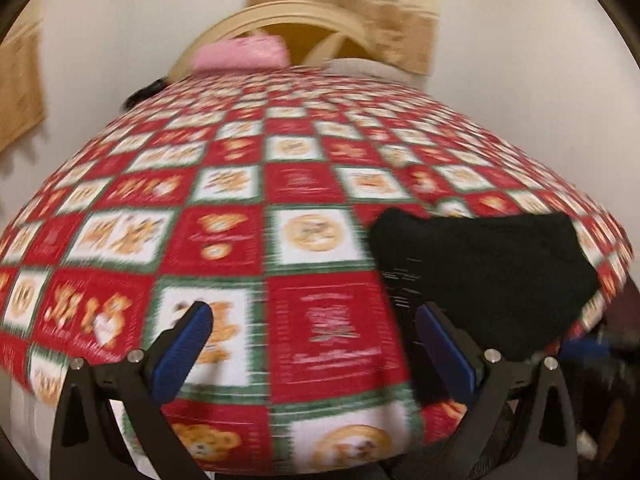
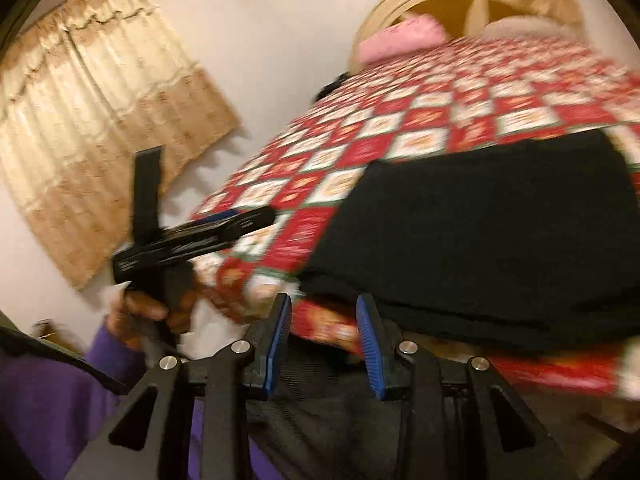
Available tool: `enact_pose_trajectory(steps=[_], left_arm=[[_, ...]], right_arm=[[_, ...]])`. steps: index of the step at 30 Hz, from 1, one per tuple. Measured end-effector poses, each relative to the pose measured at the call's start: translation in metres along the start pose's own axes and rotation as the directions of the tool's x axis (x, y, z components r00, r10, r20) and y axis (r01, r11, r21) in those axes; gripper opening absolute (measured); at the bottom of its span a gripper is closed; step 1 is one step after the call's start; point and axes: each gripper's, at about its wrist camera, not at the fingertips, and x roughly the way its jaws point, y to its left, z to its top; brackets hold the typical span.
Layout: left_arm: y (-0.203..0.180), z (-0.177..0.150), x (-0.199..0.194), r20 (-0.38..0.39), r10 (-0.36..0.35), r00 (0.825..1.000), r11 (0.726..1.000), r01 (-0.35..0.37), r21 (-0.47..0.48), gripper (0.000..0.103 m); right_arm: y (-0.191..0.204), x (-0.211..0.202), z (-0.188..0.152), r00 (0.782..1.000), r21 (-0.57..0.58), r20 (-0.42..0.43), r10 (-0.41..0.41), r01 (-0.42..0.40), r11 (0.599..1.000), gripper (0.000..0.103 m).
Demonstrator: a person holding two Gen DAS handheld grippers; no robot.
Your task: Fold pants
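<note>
Two grippers, one garment, one bed.

1. Black pants (image 1: 480, 276): folded into a compact stack, lying flat on bedspread near the bed's front edge. In left wrist view they sit to the right of the fingers; in right wrist view they fill the right half, just beyond the fingertips. Nothing grips them.

2. Left gripper (image 1: 316, 320): blue pads wide apart, empty, hovering over bedspread w/ pants' near corner just beside its right finger. Contact w/ fabric: cannot tell, blurred. Also seen from the side in right wrist view, held by left hand (image 2: 148, 312), purple sleeve (image 2: 60, 392) below.

3. Right gripper (image 2: 324, 312): pads at a narrow-to-medium gap, nothing between them, at the bed's front edge, just short of pants.

4. Bedspread (image 1: 312, 184): red/white/green check w/ teddy-bear prints, covers whole bed.

5. Pink item (image 1: 240, 56): at the far end, by the cream arched headboard (image 1: 280, 16). Type unclear.

6. Beige curtain (image 2: 100, 128): on white wall, left of bed.

All views motion-blurred.
</note>
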Motion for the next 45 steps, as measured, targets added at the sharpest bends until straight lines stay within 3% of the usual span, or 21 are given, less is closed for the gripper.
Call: enact_pose_trajectory(steps=[3,6,7,9,10,13,16,20,23,25,27,31,36,37,38,39,42,45], left_arm=[[-0.025,0.004,-0.004,0.045,-0.021,0.999,0.994,0.016,0.110,0.103],[-0.046,0.011,0.001,0.073,-0.040,0.997,0.986,0.028,0.162,0.103],[-0.051,0.012,0.003,0.076,-0.055,0.996,0.985,0.042,0.166,0.103],[-0.061,0.015,0.016,0.063,-0.068,0.996,0.985,0.056,0.165,0.103],[-0.064,0.014,0.021,0.049,-0.066,0.997,0.986,0.058,0.159,0.103],[-0.072,0.007,0.037,-0.010,-0.113,0.994,0.981,0.113,0.159,0.103],[-0.078,-0.012,0.049,-0.090,-0.068,0.994,0.977,0.085,0.196,0.103],[-0.066,-0.018,0.045,-0.111,-0.142,0.984,0.982,0.154,0.105,0.103],[-0.070,-0.018,0.043,-0.110,-0.137,0.985,0.982,0.149,0.114,0.103],[-0.074,-0.019,0.042,-0.106,-0.129,0.986,0.982,0.142,0.127,0.103],[-0.076,-0.019,0.043,-0.107,-0.128,0.986,0.982,0.141,0.127,0.103],[-0.074,-0.018,0.045,-0.113,-0.130,0.985,0.982,0.144,0.120,0.103],[-0.073,-0.018,0.047,-0.118,-0.127,0.985,0.983,0.141,0.117,0.103],[-0.073,-0.018,0.047,-0.118,-0.126,0.985,0.983,0.140,0.117,0.103],[-0.073,-0.018,0.047,-0.119,-0.124,0.985,0.984,0.138,0.117,0.103],[-0.074,-0.017,0.047,-0.120,-0.124,0.985,0.984,0.138,0.116,0.103],[-0.075,-0.016,0.047,-0.131,-0.127,0.983,0.984,0.141,0.111,0.103],[-0.076,-0.017,0.047,-0.140,-0.147,0.979,0.980,0.163,0.113,0.103]], right_arm=[[-0.025,-0.034,-0.001,0.989,0.065,0.065,-0.134,0.130,0.989,0.035],[-0.056,-0.071,0.004,0.939,0.150,0.158,-0.306,0.284,0.947,0.037],[-0.060,-0.077,0.005,0.925,0.156,0.166,-0.343,0.319,0.935,0.037],[-0.070,-0.082,0.008,0.876,0.146,0.151,-0.458,0.439,0.887,0.037],[-0.073,-0.083,0.009,0.869,0.144,0.152,-0.470,0.451,0.881,0.037],[-0.078,-0.085,0.007,0.895,0.157,0.163,-0.416,0.393,0.906,0.037],[-0.068,-0.074,0.007,0.886,0.090,0.176,-0.430,0.420,0.903,0.037],[-0.065,-0.058,0.003,0.878,0.026,0.152,-0.454,0.455,0.890,0.037],[-0.061,-0.054,0.001,0.875,-0.029,0.154,-0.458,0.468,0.883,0.036],[-0.058,-0.051,0.002,0.857,-0.076,0.141,-0.496,0.508,0.858,0.027],[-0.054,-0.053,0.001,0.844,-0.108,0.148,-0.515,0.532,0.840,0.025],[-0.054,-0.061,0.003,0.856,-0.076,0.183,-0.483,0.502,0.861,0.025],[-0.054,-0.046,0.001,0.863,-0.109,0.144,-0.484,0.500,0.859,0.025],[-0.052,-0.044,0.000,0.859,-0.128,0.140,-0.493,0.509,0.851,0.024],[-0.051,-0.044,-0.001,0.852,-0.148,0.132,-0.507,0.523,0.840,0.008],[-0.051,-0.043,-0.001,0.845,-0.163,0.123,-0.521,0.535,0.829,0.006],[-0.051,-0.050,-0.003,0.854,-0.164,0.095,-0.511,0.519,0.839,0.004],[-0.058,-0.049,-0.012,0.832,-0.170,0.060,-0.552,0.553,0.816,0.004]])
